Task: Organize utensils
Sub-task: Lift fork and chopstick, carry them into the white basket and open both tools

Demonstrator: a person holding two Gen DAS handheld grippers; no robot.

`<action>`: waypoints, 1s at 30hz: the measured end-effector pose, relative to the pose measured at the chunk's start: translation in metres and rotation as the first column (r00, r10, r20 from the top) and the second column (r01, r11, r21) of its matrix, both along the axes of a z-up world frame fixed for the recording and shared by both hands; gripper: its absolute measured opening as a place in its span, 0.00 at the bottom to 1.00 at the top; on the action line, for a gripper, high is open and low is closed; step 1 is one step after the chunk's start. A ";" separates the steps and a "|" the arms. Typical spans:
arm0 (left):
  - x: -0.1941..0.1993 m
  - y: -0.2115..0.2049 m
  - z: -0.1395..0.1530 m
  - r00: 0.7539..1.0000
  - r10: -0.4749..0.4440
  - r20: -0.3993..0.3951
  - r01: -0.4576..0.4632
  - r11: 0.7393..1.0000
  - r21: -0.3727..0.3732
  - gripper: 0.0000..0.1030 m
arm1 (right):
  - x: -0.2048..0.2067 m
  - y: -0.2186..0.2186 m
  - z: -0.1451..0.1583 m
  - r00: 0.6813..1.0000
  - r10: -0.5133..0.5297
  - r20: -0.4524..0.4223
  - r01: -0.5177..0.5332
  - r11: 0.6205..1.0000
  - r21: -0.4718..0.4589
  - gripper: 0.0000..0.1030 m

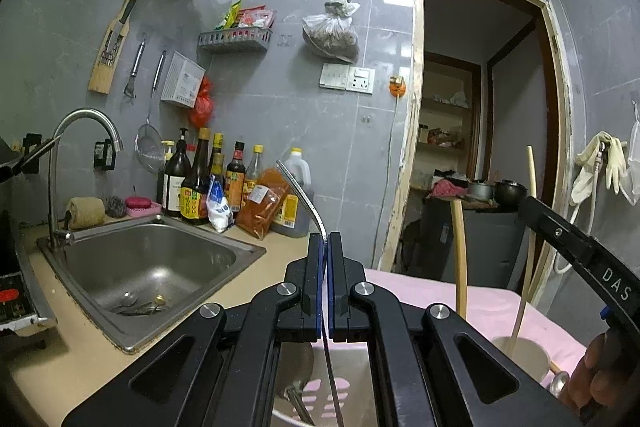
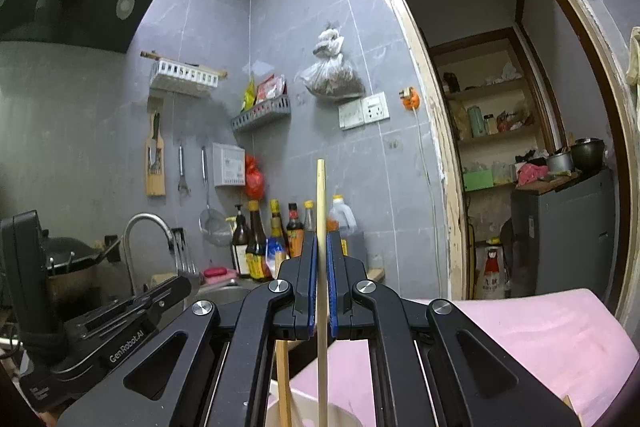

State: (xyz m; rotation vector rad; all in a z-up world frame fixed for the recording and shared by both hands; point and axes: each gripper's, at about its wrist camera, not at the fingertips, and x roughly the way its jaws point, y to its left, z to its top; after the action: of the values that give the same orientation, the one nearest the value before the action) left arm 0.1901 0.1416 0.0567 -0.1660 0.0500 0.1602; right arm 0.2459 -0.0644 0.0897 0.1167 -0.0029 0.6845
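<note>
Fingers of my left gripper (image 1: 325, 239) are closed on a metal utensil handle (image 1: 304, 193), which stands upright and curves away above the pads; its lower end drops toward a pink slotted basket (image 1: 320, 393) below. Fingers of my right gripper (image 2: 321, 247) are closed on a pale wooden chopstick (image 2: 321, 195), held upright, its lower end reaching into a white cup (image 1: 520, 357). A second wooden stick (image 2: 283, 379) stands in that cup. Cup and basket rest on a pink cloth (image 2: 520, 339). At left, the steel sink (image 1: 152, 263) holds several metal utensils (image 1: 140, 305). Sauce bottles (image 1: 208, 183) stand behind the sink.
</note>
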 end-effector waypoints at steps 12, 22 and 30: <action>-0.004 -0.008 -0.009 0.994 -0.064 -0.088 0.060 0.997 -0.043 0.00 | 0.001 -0.004 -0.017 0.996 0.003 -0.092 -0.009 0.998 -0.060 0.03; -0.015 -0.010 -0.005 0.984 -0.119 -0.132 0.109 0.991 -0.080 0.03 | -0.006 -0.010 -0.018 0.990 0.004 -0.139 -0.016 0.996 -0.088 0.08; -0.028 -0.024 0.013 0.981 -0.158 -0.111 0.152 0.987 -0.057 0.19 | -0.019 -0.029 -0.004 0.993 -0.019 -0.120 0.008 0.996 -0.089 0.24</action>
State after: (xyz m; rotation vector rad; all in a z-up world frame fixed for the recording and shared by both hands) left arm 0.1625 0.1178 0.0695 -0.2007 0.1810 0.0129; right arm 0.2269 -0.0931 0.0854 0.0733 0.1424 0.6623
